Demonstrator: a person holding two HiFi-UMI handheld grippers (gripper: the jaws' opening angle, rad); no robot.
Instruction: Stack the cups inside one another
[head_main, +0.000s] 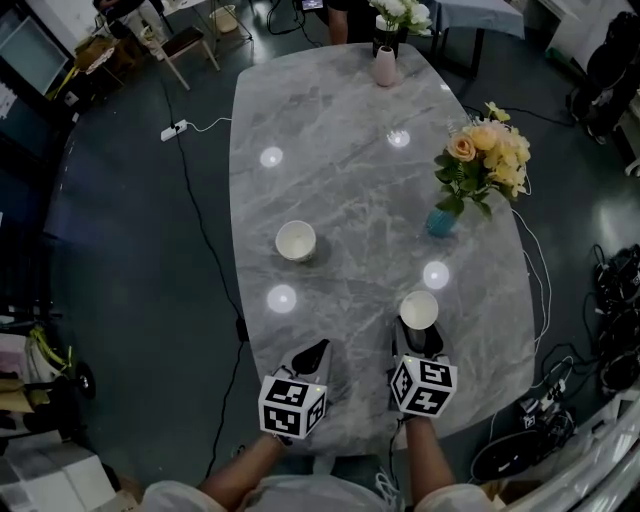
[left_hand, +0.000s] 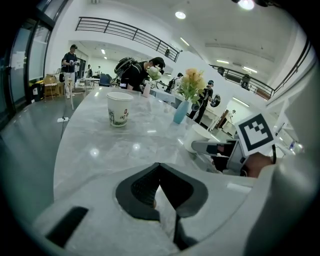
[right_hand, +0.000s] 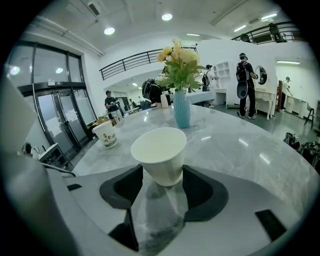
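Two white paper cups stand upright on the grey marble table. The near cup stands between the jaws of my right gripper. The pads flank its lower wall closely without visibly squeezing it, so the gripper is open. The second cup, with print on its side, stands apart to the left and farther out. My left gripper hovers near the table's front edge, shut and empty, its tips meeting. The left gripper view also catches the right gripper to its right.
A blue vase with yellow flowers stands just beyond the near cup, to its right. A pale vase sits at the table's far end. Cables lie on the floor on both sides. People stand in the background.
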